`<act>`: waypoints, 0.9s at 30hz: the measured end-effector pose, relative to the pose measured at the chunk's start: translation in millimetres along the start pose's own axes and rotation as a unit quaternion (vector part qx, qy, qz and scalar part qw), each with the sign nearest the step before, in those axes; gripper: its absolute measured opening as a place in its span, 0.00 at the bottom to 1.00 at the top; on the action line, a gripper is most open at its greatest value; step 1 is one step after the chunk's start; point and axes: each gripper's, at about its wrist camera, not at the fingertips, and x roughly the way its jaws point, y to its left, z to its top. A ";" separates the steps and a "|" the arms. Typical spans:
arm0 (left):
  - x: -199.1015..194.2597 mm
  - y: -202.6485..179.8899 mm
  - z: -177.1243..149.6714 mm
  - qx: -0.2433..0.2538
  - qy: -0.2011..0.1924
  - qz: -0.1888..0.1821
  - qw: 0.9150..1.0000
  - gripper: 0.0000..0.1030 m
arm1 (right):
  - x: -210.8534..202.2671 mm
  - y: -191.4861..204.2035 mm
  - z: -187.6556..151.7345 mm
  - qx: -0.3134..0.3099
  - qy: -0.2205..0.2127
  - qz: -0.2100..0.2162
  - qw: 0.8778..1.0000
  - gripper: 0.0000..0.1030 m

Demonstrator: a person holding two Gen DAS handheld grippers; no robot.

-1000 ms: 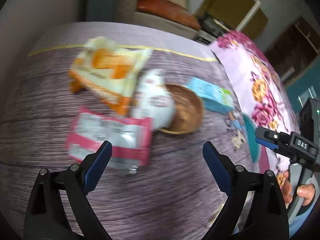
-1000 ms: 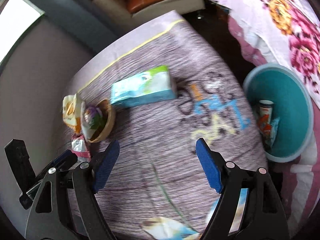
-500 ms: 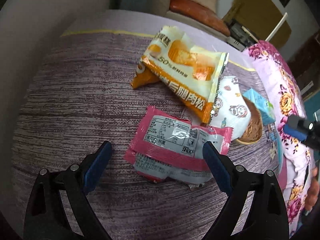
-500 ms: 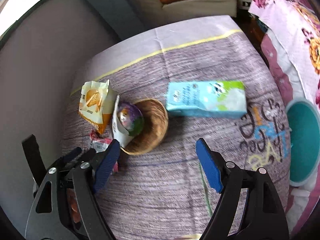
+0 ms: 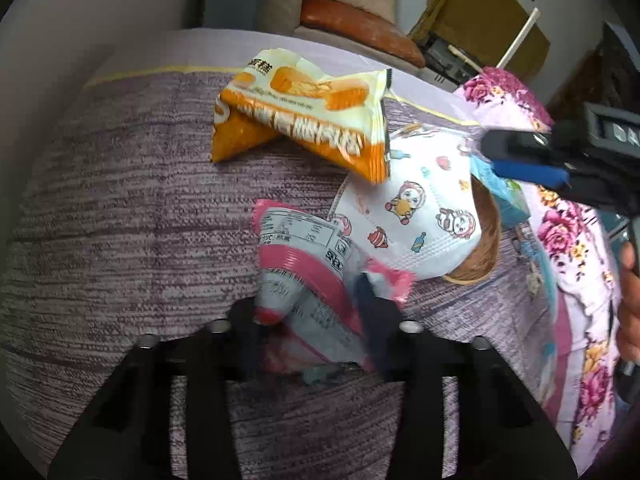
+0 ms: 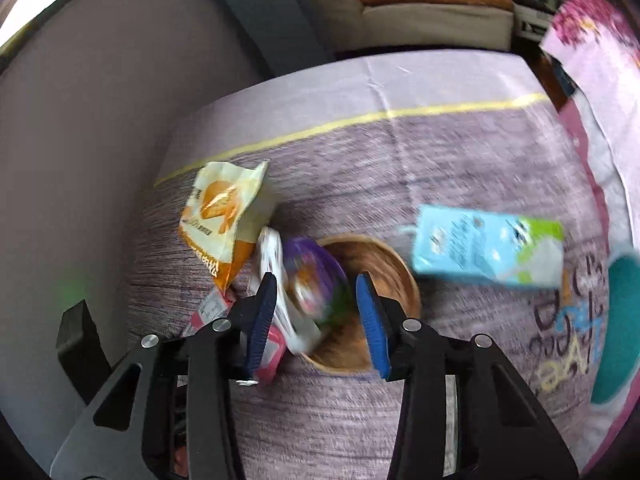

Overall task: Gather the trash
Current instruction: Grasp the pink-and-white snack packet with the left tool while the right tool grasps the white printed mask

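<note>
I count 1 carton (image 6: pixel 488 250), 1 bowl (image 6: pixel 394 276), 3 wrappers on the mat (image 5: pixel 120 208). My left gripper (image 5: pixel 316 320), wide open 0.5 s ago, now pinches the pink wrapper (image 5: pixel 304 256); its fingertips are blurred and hidden. My right gripper (image 6: pixel 316 316) hangs half open over the bowl, holding nothing.

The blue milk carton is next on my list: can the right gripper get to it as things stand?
Probably yes. The right gripper is open and empty over the wooden bowl; the milk carton lies flat on the cloth to its right, with nothing between.
</note>
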 end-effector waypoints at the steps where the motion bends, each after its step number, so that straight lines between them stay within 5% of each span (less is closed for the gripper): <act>1: -2.0 1.0 -3.0 -0.001 -0.001 0.000 1.000 0.36 | 1.9 2.2 0.9 -0.004 0.000 0.000 1.000 0.36; 8: -12.4 18.1 -11.6 -0.017 0.006 -0.020 1.000 0.35 | 32.1 27.9 6.7 -0.045 0.027 0.008 0.999 0.32; 12: -13.4 16.5 -10.6 -0.018 0.007 -0.018 1.000 0.35 | 35.7 29.5 -1.2 -0.054 0.033 0.022 0.998 0.04; 27: -37.5 5.4 -15.4 -0.036 -0.009 -0.001 0.999 0.31 | -38.0 -9.8 -39.3 -0.007 -0.002 0.077 0.997 0.02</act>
